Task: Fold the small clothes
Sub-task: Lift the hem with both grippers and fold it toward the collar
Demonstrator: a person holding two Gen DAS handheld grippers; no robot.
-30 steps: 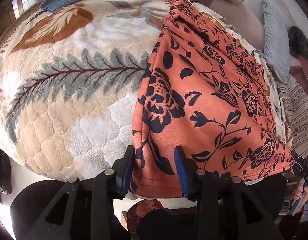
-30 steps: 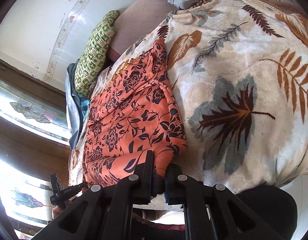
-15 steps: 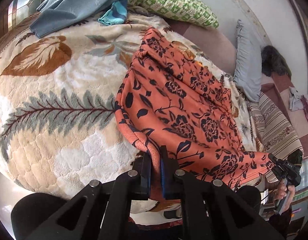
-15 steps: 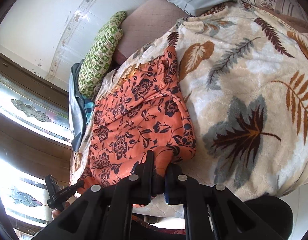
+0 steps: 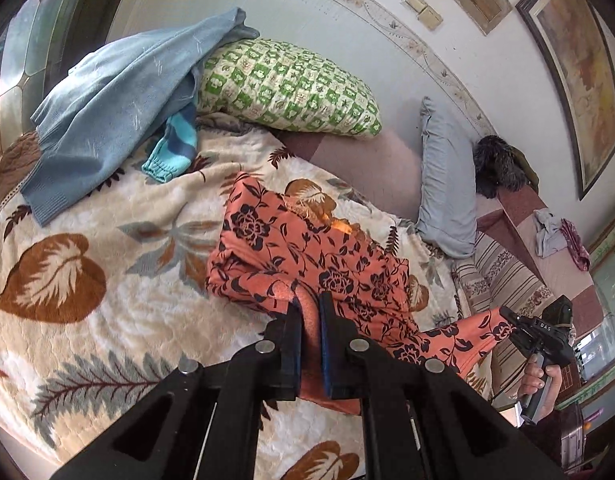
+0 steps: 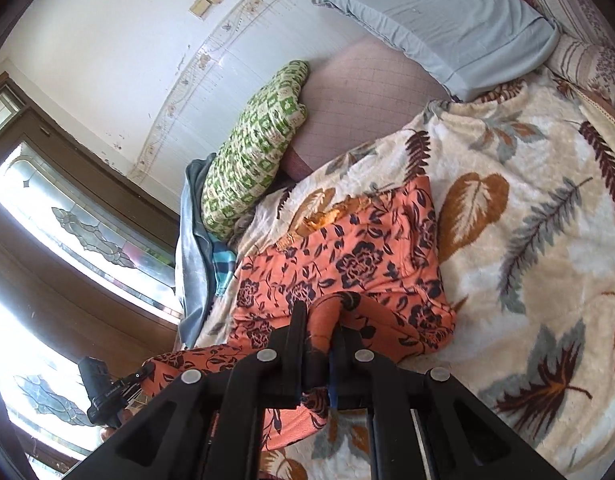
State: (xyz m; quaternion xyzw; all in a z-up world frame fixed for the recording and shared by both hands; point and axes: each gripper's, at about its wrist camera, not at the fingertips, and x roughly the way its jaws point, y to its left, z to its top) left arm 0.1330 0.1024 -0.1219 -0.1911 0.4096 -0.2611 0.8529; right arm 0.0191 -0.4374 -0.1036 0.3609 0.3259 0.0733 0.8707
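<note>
An orange garment with a black flower print (image 5: 307, 256) lies on the leaf-pattern blanket (image 5: 87, 312) of a bed. My left gripper (image 5: 309, 304) is shut on one near corner of it and holds that corner lifted. My right gripper (image 6: 321, 312) is shut on the other near corner, also lifted; the garment (image 6: 347, 264) sags between the two. In the left wrist view the right gripper (image 5: 511, 322) shows at the far right with the cloth in it. In the right wrist view the left gripper (image 6: 147, 368) shows at lower left.
A blue sweater (image 5: 107, 112) and a turquoise striped piece (image 5: 173, 148) lie at the bed's far left. A green checked pillow (image 5: 287, 88) and a grey-blue pillow (image 5: 443, 184) lean against the headboard. A window (image 6: 47, 240) is on the left.
Both grippers have lifted the garment's near edge and carried it away from the bed's edge toward the far end. The left gripper closed on its corner early in this span.
</note>
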